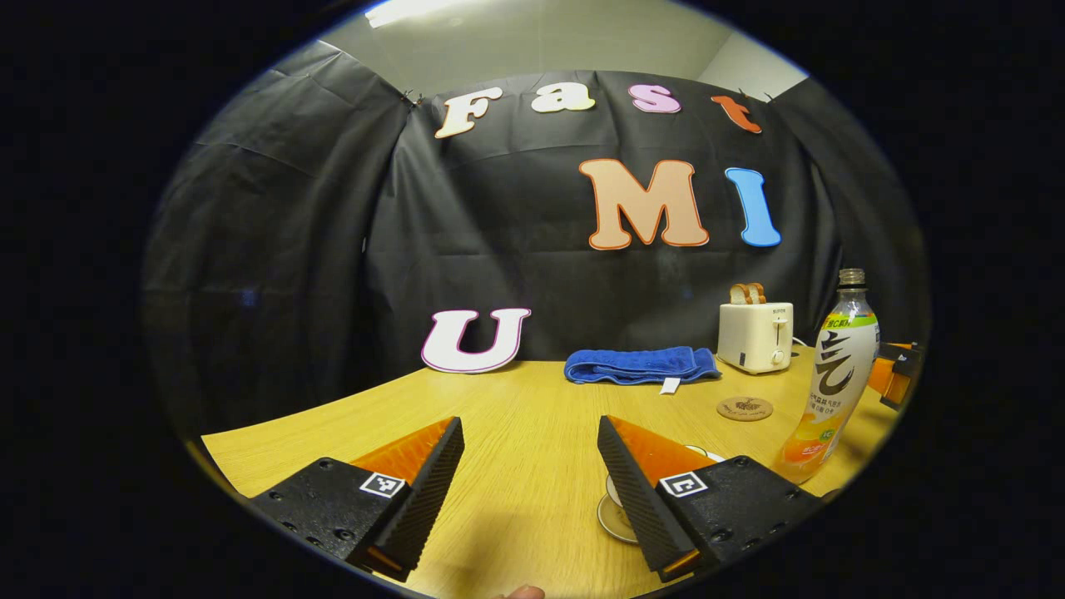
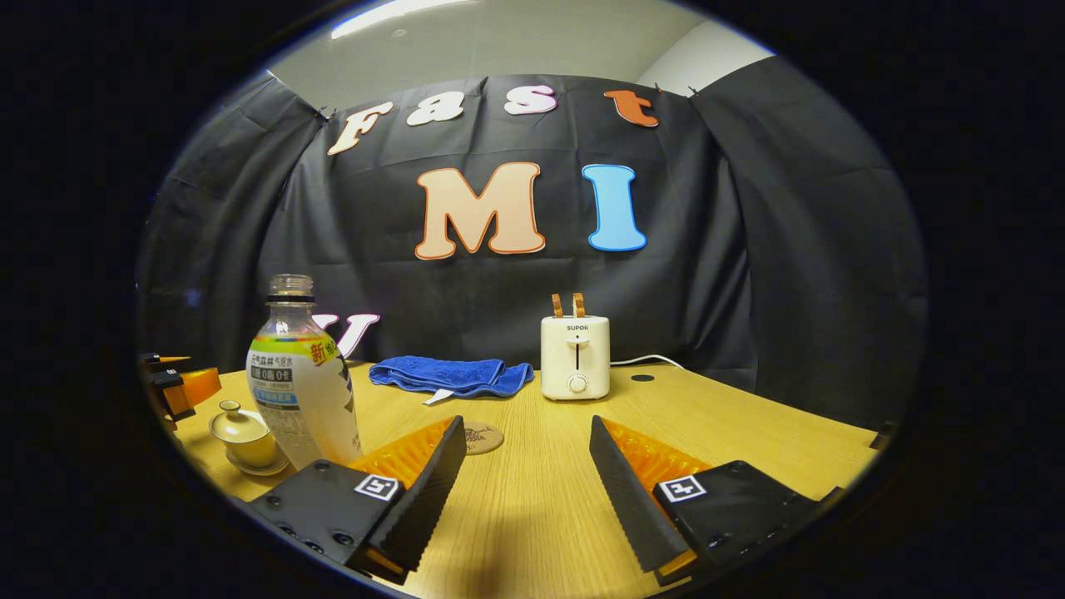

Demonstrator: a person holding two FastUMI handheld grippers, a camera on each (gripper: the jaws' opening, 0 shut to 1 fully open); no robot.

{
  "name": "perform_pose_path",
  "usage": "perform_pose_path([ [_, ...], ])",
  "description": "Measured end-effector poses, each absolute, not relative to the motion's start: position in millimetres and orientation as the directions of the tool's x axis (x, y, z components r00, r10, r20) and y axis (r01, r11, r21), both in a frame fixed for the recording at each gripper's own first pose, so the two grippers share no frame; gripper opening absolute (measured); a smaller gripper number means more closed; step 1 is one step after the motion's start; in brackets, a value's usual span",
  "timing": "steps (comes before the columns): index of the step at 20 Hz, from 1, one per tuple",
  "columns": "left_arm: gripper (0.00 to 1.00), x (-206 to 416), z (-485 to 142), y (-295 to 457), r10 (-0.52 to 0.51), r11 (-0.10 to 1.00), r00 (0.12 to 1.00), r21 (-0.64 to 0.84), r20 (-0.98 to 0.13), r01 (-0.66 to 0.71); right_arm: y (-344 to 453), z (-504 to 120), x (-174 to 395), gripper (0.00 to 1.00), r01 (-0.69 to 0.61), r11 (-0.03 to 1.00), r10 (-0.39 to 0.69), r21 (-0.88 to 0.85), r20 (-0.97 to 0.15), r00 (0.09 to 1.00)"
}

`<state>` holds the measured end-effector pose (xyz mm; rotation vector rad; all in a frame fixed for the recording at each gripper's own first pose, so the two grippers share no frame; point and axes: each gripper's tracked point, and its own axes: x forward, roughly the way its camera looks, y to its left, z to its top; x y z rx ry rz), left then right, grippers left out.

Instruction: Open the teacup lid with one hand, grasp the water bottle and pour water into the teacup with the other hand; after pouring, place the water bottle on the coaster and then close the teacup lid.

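Water bottle [image 2: 304, 383] left of right gripper [image 2: 524, 482]

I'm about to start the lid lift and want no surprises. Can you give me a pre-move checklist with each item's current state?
1. Left claw open and empty: ok, fingers apart over bare table.
2. Right claw open and empty: ok.
3. Lid on the teacup: ok, the knobbed lid sits closed on the cup, on its saucer.
4. Water bottle upright, cap off: ok, standing beside the teacup, its neck open.
5. Coaster free for the bottle later: ok, nothing rests on it.
6. Left claw lined up on the lid: not ok, the teacup sits mostly hidden behind its right-hand finger, not between the fingers.
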<state>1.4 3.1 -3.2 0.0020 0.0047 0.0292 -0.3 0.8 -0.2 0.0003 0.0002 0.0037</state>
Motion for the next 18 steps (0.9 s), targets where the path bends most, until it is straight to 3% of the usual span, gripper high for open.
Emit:
perform_pose_path([
  [10,0.94,0,-1,0,0.003,1.000,1.000,-0.003,-0.001,-0.003,1,0,0,0.96,0.000,1.000,0.000,0.001,0.001,1.000],
  [18,0.95,-5,2,-33,-0.102,0.994,0.995,-0.031,-0.014,0.102,2,0,0,0.94,-0.011,1.000,0.011,0.002,0.001,1.000],
])
